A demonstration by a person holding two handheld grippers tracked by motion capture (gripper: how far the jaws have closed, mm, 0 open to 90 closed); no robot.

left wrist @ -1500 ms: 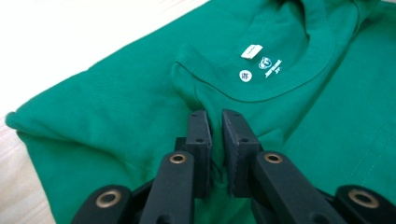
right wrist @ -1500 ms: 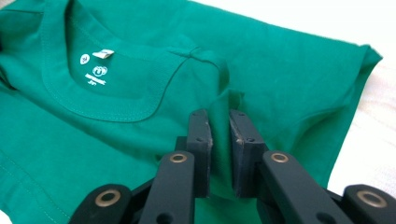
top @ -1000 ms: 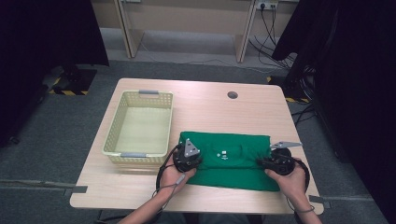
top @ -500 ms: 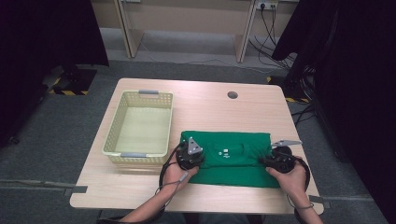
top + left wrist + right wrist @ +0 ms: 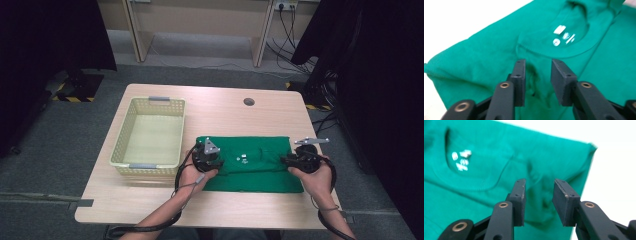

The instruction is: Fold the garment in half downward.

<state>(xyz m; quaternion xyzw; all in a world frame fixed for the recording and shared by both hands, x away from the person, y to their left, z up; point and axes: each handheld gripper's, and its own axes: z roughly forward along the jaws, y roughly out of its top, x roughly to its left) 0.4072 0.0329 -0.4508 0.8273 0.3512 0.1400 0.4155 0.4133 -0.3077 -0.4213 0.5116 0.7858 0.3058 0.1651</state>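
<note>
Above the folded green shirt [image 5: 255, 165], left claw [image 5: 537, 72] and right claw [image 5: 539, 192], both parted.

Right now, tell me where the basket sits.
In the high view the basket stands on the table's left half, just left of the green shirt and beside the left gripper.

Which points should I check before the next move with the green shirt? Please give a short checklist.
1. Left hand-held gripper free of cloth: ok, its jaws have just been opening, gap between them.
2. Right hand-held gripper free of cloth: ok, likewise.
3. Green shirt folded flat on the table: ok.
4. Collar facing up: ok.
5. Basket empty: ok.
6. Folds even underneath: cannot tell.
</note>
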